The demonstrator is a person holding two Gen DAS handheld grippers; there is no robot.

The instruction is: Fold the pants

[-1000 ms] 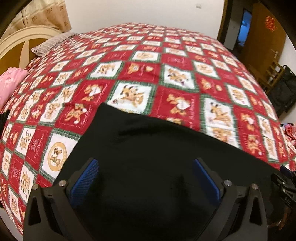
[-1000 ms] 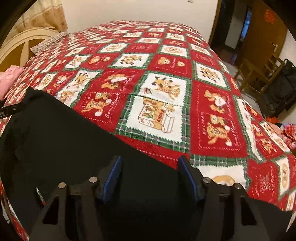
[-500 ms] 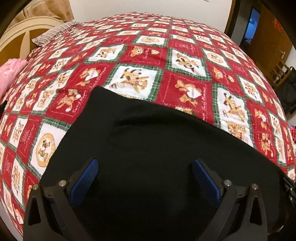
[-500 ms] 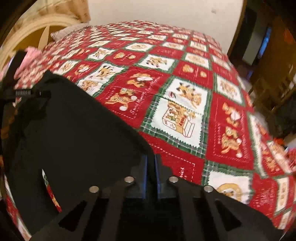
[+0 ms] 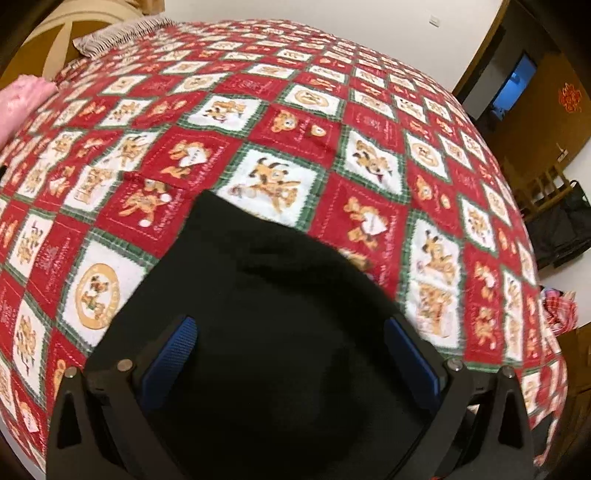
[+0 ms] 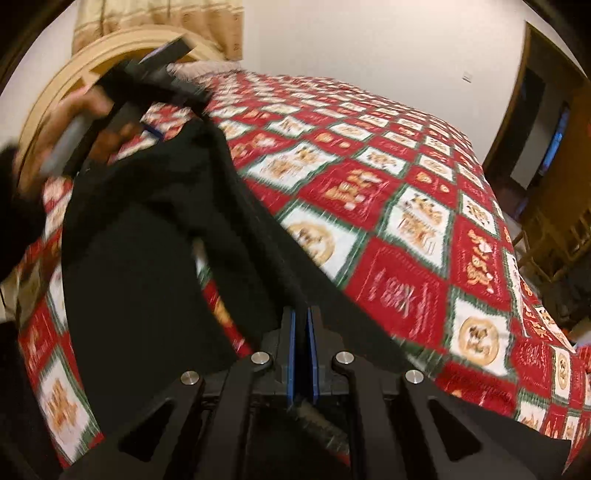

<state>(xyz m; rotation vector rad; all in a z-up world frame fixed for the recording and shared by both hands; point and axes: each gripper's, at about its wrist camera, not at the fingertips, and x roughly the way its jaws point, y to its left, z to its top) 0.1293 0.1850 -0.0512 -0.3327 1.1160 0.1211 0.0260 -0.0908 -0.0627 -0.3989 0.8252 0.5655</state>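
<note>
Black pants (image 5: 280,332) lie on the bed's near side. In the left wrist view my left gripper (image 5: 291,336) hangs open over them, its blue pads (image 5: 173,350) wide apart with dark cloth below and between them. In the right wrist view my right gripper (image 6: 301,332) is shut on an edge of the pants (image 6: 147,266). That edge is raised off the quilt and runs up to the left. There a hand (image 6: 70,118) holds the other gripper over the cloth's far end.
A red, white and green patchwork quilt (image 5: 369,110) covers the whole bed. A pink cloth (image 5: 22,96) and a pillow (image 5: 122,33) lie by the cream headboard (image 6: 74,81). To the right of the bed are a wooden chair (image 5: 539,184) and a black bag (image 5: 565,229).
My right gripper has shut on the pants' edge and swung left, rolling and lifting the cloth off the quilt. In the left view the pants' right part has drawn in. The left jaws stay wide.
</note>
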